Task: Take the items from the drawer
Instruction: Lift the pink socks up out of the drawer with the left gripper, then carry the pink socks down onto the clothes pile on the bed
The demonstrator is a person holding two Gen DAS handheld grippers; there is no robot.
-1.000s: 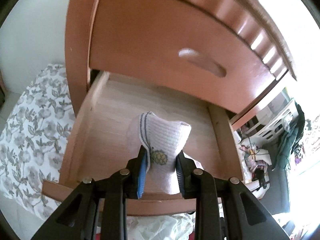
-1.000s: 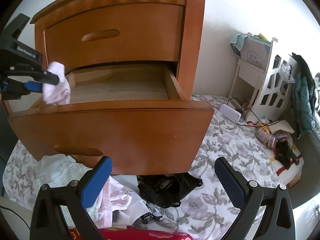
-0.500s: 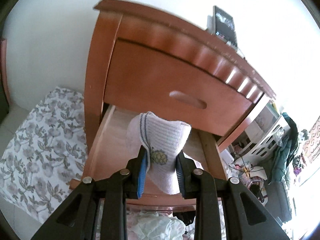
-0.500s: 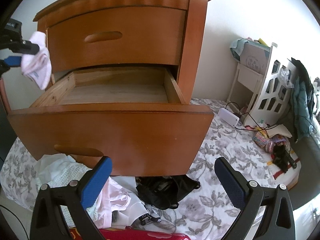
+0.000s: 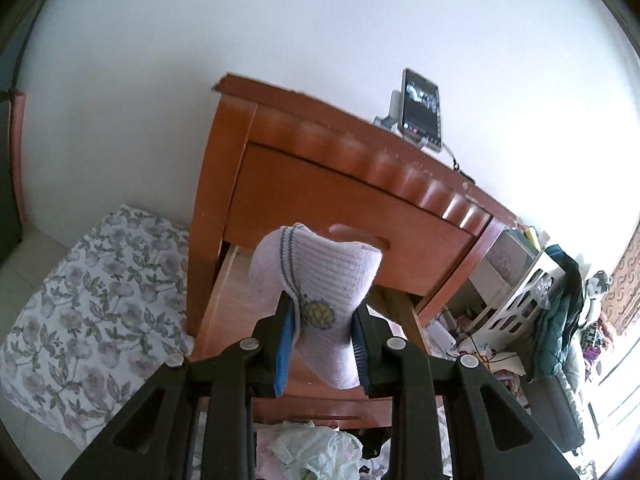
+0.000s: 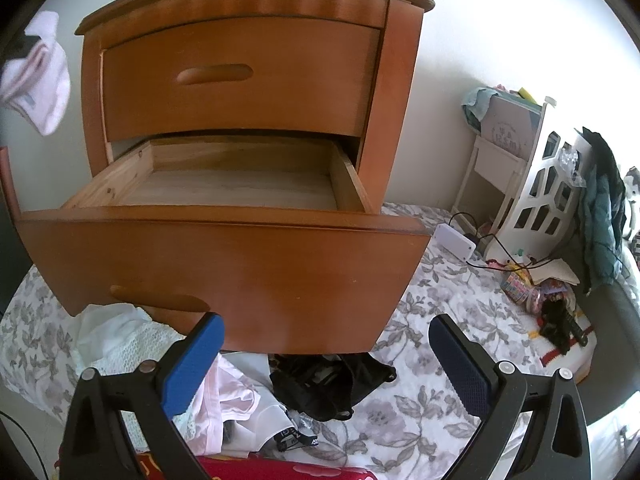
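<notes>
Your left black two-finger gripper with blue pads (image 5: 322, 334) clamps a pale pink knitted sock (image 5: 320, 280); your right black blue-padded gripper (image 6: 326, 364) hangs with jaws wide apart.

Bright daylight comes from the right, where the left wrist view blows out to white along its lower right edge. Glare streaks the nightstand (image 5: 400, 176) top's scalloped edge. Both fisheye views bend straight lines and fade to black corners. A pale sock (image 6: 38, 76) at the right view's left rim is blurred
</notes>
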